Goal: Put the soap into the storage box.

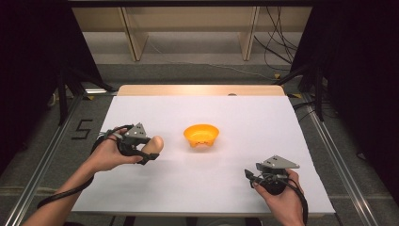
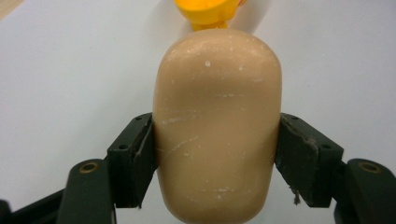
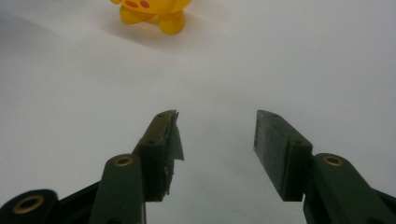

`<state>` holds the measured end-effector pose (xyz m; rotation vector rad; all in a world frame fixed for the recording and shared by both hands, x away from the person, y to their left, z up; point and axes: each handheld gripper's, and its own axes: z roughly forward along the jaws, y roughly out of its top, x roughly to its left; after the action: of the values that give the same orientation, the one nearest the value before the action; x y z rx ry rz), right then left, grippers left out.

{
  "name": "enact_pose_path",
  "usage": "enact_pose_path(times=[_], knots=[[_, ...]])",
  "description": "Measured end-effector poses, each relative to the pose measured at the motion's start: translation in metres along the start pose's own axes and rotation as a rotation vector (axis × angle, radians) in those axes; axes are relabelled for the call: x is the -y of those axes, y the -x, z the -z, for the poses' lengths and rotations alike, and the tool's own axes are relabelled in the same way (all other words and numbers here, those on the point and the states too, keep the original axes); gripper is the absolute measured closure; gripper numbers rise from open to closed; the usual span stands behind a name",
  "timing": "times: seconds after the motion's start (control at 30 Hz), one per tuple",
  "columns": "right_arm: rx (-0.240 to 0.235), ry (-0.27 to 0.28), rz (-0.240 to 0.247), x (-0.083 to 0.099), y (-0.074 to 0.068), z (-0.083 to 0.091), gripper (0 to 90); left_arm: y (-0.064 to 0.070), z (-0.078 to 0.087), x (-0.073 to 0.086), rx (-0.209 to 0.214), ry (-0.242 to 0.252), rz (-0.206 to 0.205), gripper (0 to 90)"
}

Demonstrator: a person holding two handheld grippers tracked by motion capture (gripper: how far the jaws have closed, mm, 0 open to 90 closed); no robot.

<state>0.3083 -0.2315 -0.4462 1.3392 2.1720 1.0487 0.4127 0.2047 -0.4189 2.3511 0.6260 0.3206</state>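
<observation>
A tan, rounded, egg-like object [image 2: 217, 126] is sitting clamped between the two black fingers [image 2: 133, 161] of the left gripper [image 1: 141, 147], which are pressing on its sides around mid-height. Its smooth skin is showing small scratches and pale specks. In the high view the tan object [image 1: 154, 144] is being held just above the left part of the white surface [image 1: 235, 188], with the person's left hand [image 1: 107, 154] wrapping the gripper's body.

To its right, near the middle of the surface and apart from it, an orange bowl [image 1: 201, 134] is standing on short feet; the right gripper view is showing its underside with red spots [image 3: 154, 11].

The right gripper [image 1: 268, 178] is resting near the front right edge of the surface, well apart from the bowl, in the person's right hand [image 1: 282, 197]. Its fingers [image 3: 161, 149] are standing apart with nothing between them.
</observation>
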Motion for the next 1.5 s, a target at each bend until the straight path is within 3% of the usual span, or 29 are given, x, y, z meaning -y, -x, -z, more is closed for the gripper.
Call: enact_pose_path(times=[0.53, 0.8, 0.9, 1.13, 1.17, 1.23, 1.3, 1.5], knots=[[0.009, 0.007, 0.006, 0.000, 0.001, 0.001, 49.5, -0.002, -0.003, -0.009, 0.008, 0.006, -0.028, 32.5], [0.007, 0.003, 0.001, -0.001, 0.001, 0.001, 49.4, -0.003, -0.004, -0.012, 0.004, 0.010, -0.024, 32.5], [0.026, 0.017, 0.022, -0.001, 0.002, 0.002, 49.4, -0.002, -0.005, -0.013, 0.009, 0.016, -0.013, 32.5], [0.026, 0.014, -0.022, -0.001, -0.001, 0.003, 49.4, -0.003, -0.006, -0.018, 0.016, 0.009, -0.020, 32.5], [0.029, 0.021, 0.007, -0.001, 0.001, 0.003, 49.3, -0.003, -0.006, -0.019, 0.012, 0.013, -0.020, 32.5], [0.028, 0.022, 0.007, -0.001, 0.001, 0.003, 49.3, -0.004, -0.007, -0.021, 0.016, 0.014, -0.038, 32.5], [0.018, 0.017, -0.002, -0.001, 0.001, 0.002, 49.3, -0.003, -0.007, -0.021, 0.015, 0.015, -0.024, 32.5], [0.021, 0.021, 0.002, -0.001, 0.001, 0.002, 49.0, -0.003, -0.009, -0.025, 0.022, 0.015, -0.034, 32.5]])
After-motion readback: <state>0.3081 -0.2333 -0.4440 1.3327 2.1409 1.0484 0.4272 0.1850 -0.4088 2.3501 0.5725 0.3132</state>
